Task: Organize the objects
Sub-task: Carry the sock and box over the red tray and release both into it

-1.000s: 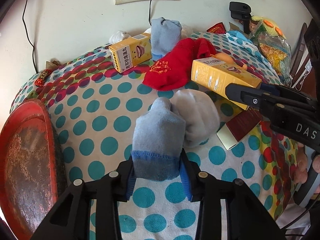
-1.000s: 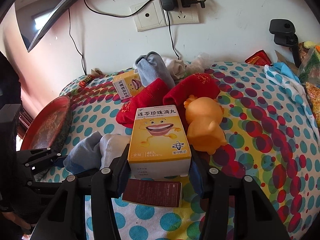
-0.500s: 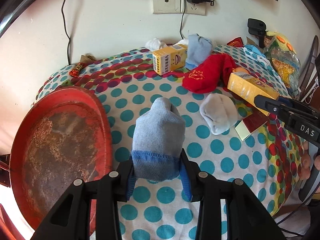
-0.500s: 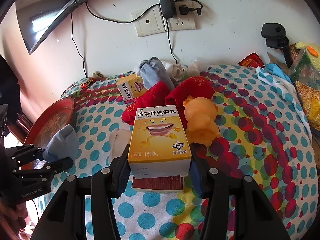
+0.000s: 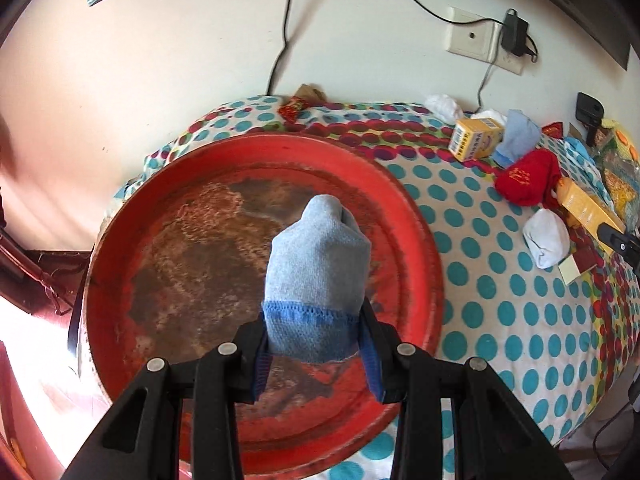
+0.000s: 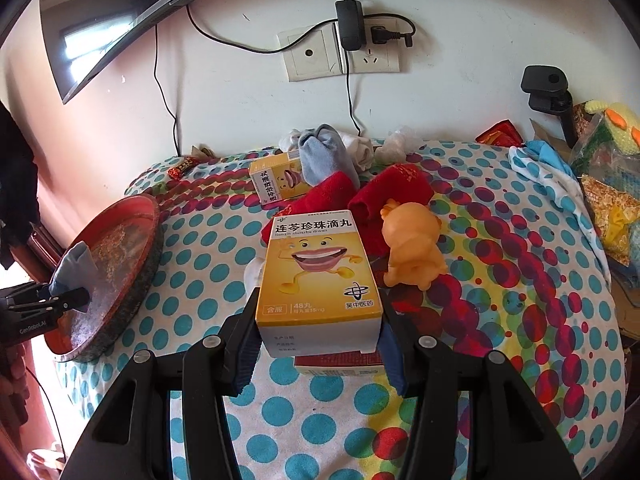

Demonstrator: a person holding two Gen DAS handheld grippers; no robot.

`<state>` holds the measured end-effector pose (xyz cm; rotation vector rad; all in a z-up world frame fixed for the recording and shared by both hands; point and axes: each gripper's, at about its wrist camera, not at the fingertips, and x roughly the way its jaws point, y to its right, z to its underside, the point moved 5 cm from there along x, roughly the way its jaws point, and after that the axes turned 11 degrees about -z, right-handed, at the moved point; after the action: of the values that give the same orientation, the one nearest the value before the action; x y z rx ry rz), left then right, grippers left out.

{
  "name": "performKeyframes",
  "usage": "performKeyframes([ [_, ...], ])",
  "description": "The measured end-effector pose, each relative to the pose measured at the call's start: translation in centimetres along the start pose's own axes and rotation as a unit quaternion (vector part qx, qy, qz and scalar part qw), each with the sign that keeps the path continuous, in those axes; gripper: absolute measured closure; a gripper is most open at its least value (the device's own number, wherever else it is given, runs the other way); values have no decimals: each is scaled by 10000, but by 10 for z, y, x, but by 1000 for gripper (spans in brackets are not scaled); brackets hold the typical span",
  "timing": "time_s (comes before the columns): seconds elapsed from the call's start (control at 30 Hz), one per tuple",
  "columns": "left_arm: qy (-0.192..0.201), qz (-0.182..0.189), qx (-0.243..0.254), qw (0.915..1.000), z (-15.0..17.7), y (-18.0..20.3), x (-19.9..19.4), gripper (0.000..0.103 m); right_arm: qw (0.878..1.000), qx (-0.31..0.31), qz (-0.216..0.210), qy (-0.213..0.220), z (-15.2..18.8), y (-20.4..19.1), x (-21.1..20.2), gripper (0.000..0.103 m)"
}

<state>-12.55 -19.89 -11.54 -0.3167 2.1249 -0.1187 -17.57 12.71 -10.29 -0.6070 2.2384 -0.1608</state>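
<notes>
Pinching a rolled light-blue sock (image 5: 318, 280) by its darker blue cuff, the left gripper (image 5: 316, 354) has its 2 jaws closed partway on the fabric, pads pressed into either side. The sock sticks up and forward out of the jaws, held in the air over the middle of a round red tray (image 5: 416, 240) with a worn, rusty floor. This gripper tips steeply downward at the tray; from the right wrist view it reaches in from the left edge, sock tip over the tray's near side.

The right gripper (image 6: 318, 334) is clamped on a yellow medicine box (image 6: 316, 268) printed with a cartoon mouth, jaws set to the box's width and gripping its 2 long sides. It angles down at the polka-dot tablecloth (image 6: 500, 320), the box lifted above a dark red booklet (image 6: 340, 360) that lies flat beneath it.

Just beyond the held box sit an orange toy figure (image 6: 412, 252) and 2 red socks (image 6: 384, 192). Behind them stand a second yellow box (image 6: 276, 180) and a grey-blue sock (image 6: 324, 152), near the wall. A white sock (image 5: 546, 236) lies on the cloth, well apart from the tray.
</notes>
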Motion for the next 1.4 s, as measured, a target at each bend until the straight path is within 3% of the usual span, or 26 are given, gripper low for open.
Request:
performKeyframes([
  [0.27,-126,-357,-348,9987,11,-60,22,65,9996,-260,-59,-68,-4,-32,9,54],
  [0.5,-302,-500,-514,9970,21,-90,43,65,9985,-469,-225,-165,-7,-65,25,54],
  [1.1,-363,-678,-732,9943,21,-134,67,65,9864,-1224,-995,-468,-17,-178,86,54],
  [1.4,-441,-760,-750,9933,27,-145,77,63,9789,-1588,-1151,-574,-19,-217,116,54],
])
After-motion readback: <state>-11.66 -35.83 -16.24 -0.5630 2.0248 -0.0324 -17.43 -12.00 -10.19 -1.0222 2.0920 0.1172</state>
